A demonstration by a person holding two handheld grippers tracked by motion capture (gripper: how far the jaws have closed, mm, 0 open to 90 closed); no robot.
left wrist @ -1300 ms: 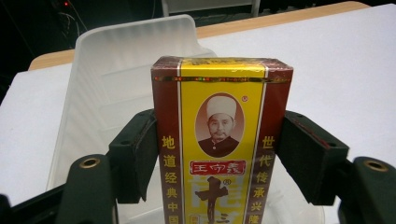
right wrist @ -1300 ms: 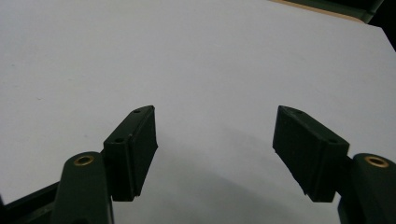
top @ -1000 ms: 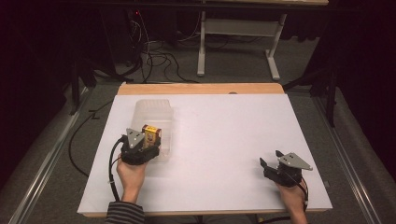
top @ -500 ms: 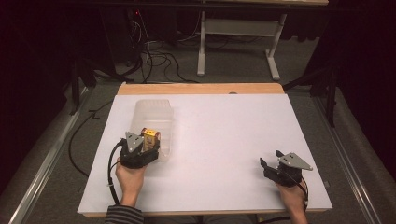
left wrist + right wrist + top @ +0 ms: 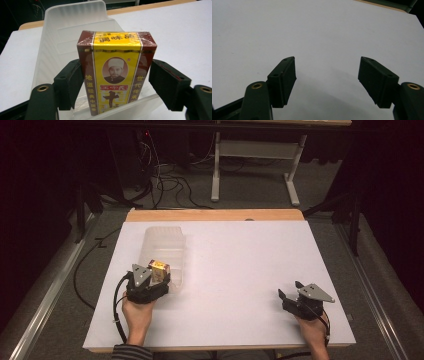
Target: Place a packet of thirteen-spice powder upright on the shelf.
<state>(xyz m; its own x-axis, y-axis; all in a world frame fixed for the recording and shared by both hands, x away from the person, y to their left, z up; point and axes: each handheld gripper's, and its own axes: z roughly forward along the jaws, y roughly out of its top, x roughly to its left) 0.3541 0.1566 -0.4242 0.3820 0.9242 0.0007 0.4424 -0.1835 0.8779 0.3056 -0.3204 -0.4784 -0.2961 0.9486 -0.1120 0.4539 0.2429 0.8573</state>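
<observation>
A maroon and yellow packet (image 5: 116,75) with a printed portrait stands upright at the near end of a clear plastic bin (image 5: 67,30). In the high view the packet (image 5: 159,267) sits in the bin (image 5: 160,242) at the table's left. My left gripper (image 5: 157,279) is right behind it, open. In the left gripper view, my left gripper (image 5: 116,82) has one jaw on each side of the packet, close to its sides. My right gripper (image 5: 290,290) rests open near the front right of the table. In its own view my right gripper (image 5: 327,77) has nothing between its jaws.
A white sheet (image 5: 240,265) covers the table, with a wooden strip (image 5: 215,215) along the far edge. Cables (image 5: 165,180) and a grey desk frame (image 5: 250,160) lie on the floor beyond.
My left gripper has drawn back slightly toward the person while the packet stays in the bin. The right gripper has not moved.
</observation>
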